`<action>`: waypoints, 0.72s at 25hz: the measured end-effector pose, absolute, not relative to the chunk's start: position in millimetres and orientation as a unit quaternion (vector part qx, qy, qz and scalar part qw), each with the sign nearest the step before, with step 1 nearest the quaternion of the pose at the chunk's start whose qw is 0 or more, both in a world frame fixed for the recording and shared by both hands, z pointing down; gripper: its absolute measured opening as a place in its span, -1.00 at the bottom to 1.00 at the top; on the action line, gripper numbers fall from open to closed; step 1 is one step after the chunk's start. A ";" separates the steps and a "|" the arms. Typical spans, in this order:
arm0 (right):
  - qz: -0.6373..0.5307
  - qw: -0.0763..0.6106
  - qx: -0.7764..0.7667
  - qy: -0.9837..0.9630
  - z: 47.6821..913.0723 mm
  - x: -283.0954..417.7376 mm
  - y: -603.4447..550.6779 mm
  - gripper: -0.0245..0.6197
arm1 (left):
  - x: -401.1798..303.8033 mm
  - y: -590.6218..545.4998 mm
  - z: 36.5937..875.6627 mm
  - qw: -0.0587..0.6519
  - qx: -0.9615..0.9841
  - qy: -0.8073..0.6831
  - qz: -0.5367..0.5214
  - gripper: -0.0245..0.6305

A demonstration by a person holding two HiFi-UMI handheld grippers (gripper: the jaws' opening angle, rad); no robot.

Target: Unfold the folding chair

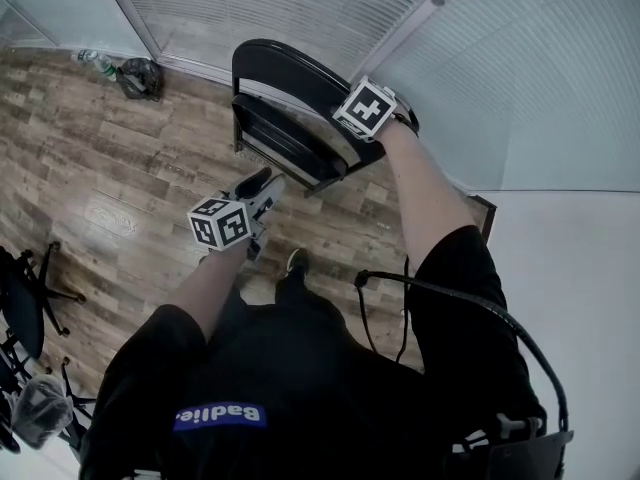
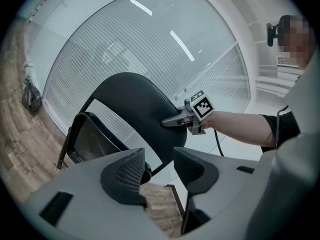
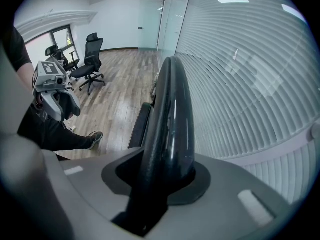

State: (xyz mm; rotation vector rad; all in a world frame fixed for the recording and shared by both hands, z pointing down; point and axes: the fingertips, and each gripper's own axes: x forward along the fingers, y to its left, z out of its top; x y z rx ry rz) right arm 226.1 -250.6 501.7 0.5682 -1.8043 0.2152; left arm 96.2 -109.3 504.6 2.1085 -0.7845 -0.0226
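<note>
A black folding chair [image 1: 290, 108] stands by the glass wall, its seat [image 1: 285, 143] tipped up close to the backrest [image 2: 135, 106]. My right gripper [image 1: 355, 130] comes down on the backrest's right top edge. In the right gripper view its jaws are shut on that black edge [image 3: 170, 129]. My left gripper [image 1: 262, 180] hangs in front of the seat's lower edge, a little short of it. In the left gripper view the jaws stand apart with nothing between the pads [image 2: 127, 176], and the seat [image 2: 95, 139] lies ahead to the left.
A glass wall with blinds [image 1: 300, 8] runs behind the chair. A dark bag [image 1: 138, 76] and a bottle [image 1: 95, 61] lie on the wood floor at far left. Office chairs [image 1: 25, 308] stand at the left. A cable [image 1: 450, 298] hangs by my right side.
</note>
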 end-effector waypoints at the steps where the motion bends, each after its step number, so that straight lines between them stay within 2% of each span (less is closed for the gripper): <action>1: 0.091 0.580 0.243 -0.772 501.8 225.5 -250.3 -0.56 | 96.9 -111.5 508.3 0.435 0.843 -0.316 -0.009 -0.42; 18: 0.080 0.579 0.240 -0.775 498.8 215.6 -242.0 -0.55 | 119.2 -158.5 572.1 0.518 0.774 -0.361 -0.042 -0.27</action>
